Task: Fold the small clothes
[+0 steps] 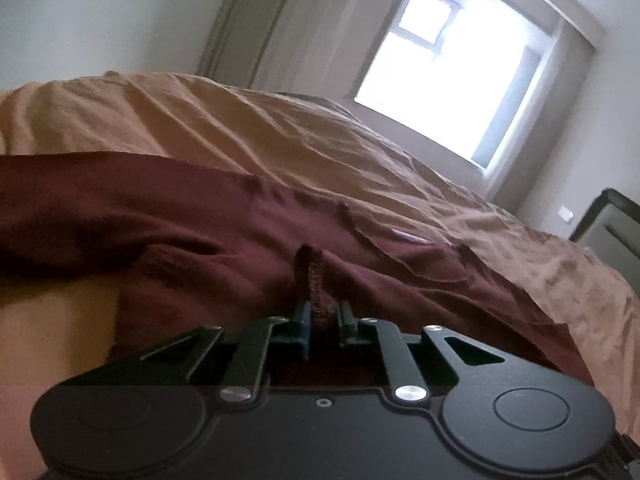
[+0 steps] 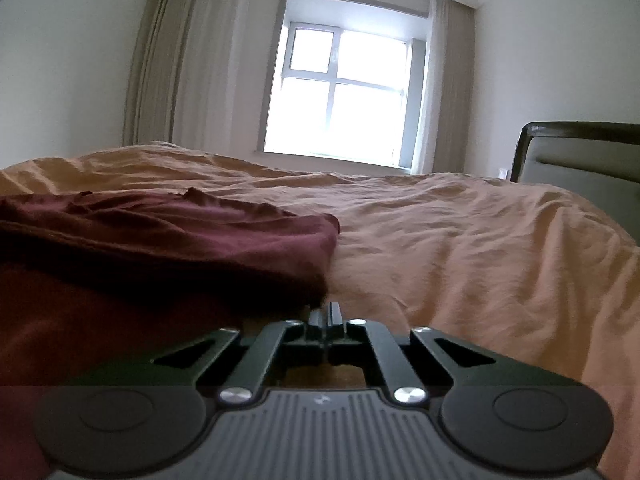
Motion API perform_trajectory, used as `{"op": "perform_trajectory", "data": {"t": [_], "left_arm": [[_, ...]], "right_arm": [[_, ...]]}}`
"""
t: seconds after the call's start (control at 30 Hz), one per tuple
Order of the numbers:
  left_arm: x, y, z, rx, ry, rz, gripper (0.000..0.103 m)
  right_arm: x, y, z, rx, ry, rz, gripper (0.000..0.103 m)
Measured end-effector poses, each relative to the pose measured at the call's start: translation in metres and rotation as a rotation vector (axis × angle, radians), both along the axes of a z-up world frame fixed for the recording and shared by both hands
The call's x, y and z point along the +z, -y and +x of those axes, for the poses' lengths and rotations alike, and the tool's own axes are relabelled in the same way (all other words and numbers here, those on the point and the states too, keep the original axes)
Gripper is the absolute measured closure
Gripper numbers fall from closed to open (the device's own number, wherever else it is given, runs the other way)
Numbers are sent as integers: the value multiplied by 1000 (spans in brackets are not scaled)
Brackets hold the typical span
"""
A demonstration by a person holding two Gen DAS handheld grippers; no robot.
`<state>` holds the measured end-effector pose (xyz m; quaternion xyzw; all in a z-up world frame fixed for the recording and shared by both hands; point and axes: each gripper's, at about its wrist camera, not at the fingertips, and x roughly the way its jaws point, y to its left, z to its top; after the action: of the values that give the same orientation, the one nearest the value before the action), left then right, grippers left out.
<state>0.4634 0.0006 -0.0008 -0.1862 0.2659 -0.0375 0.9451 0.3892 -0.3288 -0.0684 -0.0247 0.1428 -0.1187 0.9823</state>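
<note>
- One maroon garment [image 1: 168, 216] lies spread on the bed [image 1: 248, 128], which is covered in a wrinkled tan sheet.
- Its cloth is dark wine-red, soft and creased, with shallow folds running across it; in the left wrist view a raised seam or flap edge crosses the cloth just ahead and to the right of the left tool [image 1: 320, 312].
- A narrow bunched strip of the maroon cloth, with what looks like a woven band on it, stands up between the fingers of the left tool; the jaws are drawn in close and pinch that strip.
- From the left tool the garment stretches far to the left and ahead, and also runs under and to the right of the tool body.
- In the right wrist view the same garment [image 2: 180, 236] lies ahead and to the left of the right tool [image 2: 326, 316], ending in a rounded, doubled-over edge just ahead of the fingertips.
- The right tool has its jaws pressed together; its tips sit at the lower corner of the garment's edge, and I cannot tell whether any cloth is caught between them.
- To the right of the right tool only the tan sheet shows.
- No boxes, baskets or other containers are in view.
- Beyond the bed stand a bright window [image 2: 344, 88], pale curtains [image 2: 176, 64] and a dark-framed headboard [image 2: 580, 152] far to the right.
</note>
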Motion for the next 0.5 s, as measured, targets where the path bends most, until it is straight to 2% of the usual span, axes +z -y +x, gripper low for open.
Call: {"op": "perform_trajectory", "data": {"t": [0.1, 0.27, 0.37, 0.4, 0.43, 0.47, 0.5], "left_arm": [[-8, -9, -1, 21, -57, -37, 91], [-12, -10, 0, 19, -68, -41, 90], [-11, -12, 0, 7, -68, -61, 85], [-9, -13, -2, 9, -69, -67, 81], [-6, -13, -4, 13, -67, -65, 72], [-4, -13, -7, 17, -63, -62, 65], [0, -13, -9, 20, -58, -55, 50]], "right_arm": [[0, 0, -1, -10, 5, -2, 103], [-1, -1, 4, -9, -20, -4, 103], [0, -1, 4, -7, -13, 1, 102], [0, 0, 3, -7, -8, 4, 98], [1, 0, 2, -8, -1, 7, 93], [1, 1, 0, -10, 7, 10, 75], [1, 1, -2, -10, 16, 12, 49]]}}
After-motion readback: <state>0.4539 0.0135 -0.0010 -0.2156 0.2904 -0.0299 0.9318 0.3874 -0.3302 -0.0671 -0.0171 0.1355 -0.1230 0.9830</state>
